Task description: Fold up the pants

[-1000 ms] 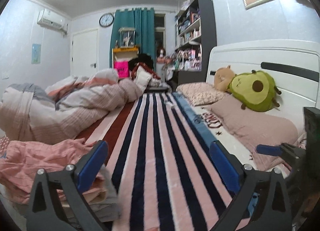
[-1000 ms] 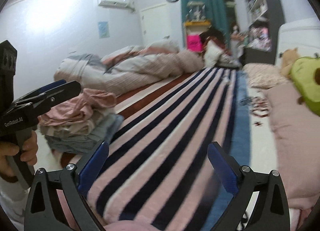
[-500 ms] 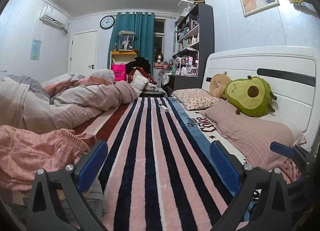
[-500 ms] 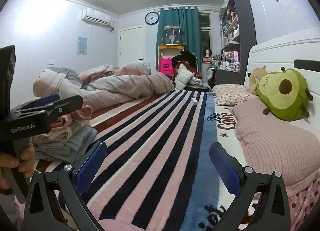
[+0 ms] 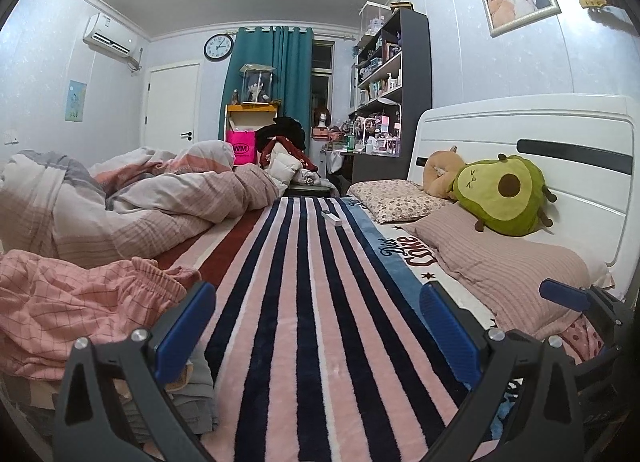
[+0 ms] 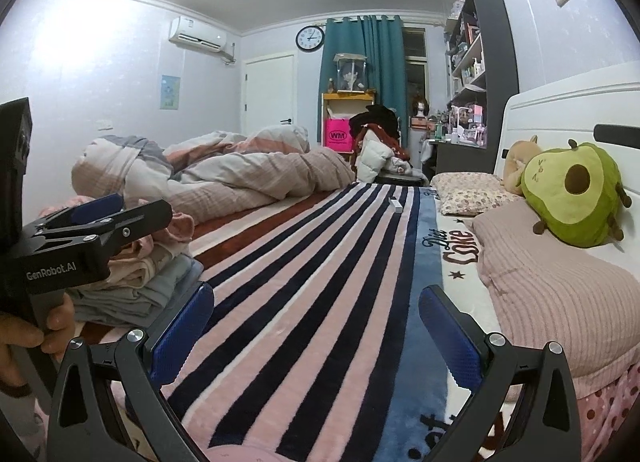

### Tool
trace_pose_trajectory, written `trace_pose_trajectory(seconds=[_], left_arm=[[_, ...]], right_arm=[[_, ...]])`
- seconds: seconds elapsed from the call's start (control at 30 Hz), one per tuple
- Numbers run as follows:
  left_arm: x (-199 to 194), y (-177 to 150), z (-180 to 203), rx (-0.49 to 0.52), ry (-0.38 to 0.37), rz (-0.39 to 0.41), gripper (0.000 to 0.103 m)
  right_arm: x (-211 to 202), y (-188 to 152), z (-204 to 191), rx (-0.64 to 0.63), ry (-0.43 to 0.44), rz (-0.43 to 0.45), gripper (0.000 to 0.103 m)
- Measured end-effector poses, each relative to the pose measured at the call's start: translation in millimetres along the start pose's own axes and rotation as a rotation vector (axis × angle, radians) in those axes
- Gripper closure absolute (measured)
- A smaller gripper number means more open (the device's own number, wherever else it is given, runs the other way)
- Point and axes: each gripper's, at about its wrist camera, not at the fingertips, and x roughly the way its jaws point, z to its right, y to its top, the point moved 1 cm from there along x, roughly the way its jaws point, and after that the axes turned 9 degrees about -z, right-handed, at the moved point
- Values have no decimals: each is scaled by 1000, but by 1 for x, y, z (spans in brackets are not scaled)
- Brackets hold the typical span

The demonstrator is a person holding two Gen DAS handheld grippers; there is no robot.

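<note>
**Both grippers open and empty above the striped blanket**

At far left, the pink checked pants (image 5: 60,302) lie rumpled on top of a pile of folded clothes (image 6: 132,286) at the blanket's left edge — their elastic waistband faces the middle of the bed. Behind the pile a bunched duvet (image 5: 140,201) lies across the mattress.

The left gripper (image 5: 316,326) hovers just beside the pants with its blue pads wide apart and nothing between them; its left pad sits in front of the pile, though whether it touches the cloth cannot be told. In the right wrist view this gripper shows from the side at far left, with fingers of the person's hand (image 6: 24,338) around its handle.

The striped blanket (image 5: 312,282) fills the centre, with a small white object (image 5: 331,217) lying far up it.

The right gripper (image 6: 316,326) is likewise spread wide and holds nothing — it hangs over the stripes. To the right lie a ribbed pink pillow (image 6: 552,294) and an avocado plush (image 6: 572,193) against the white headboard (image 5: 520,133).
</note>
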Motion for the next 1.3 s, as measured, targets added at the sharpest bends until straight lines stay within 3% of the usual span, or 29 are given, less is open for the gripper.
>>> trace_pose_trajectory(seconds=[1.3], left_arm=[[3, -3, 7, 14, -17, -4, 2]], right_arm=[[-1, -1, 4, 28, 4, -7, 1]])
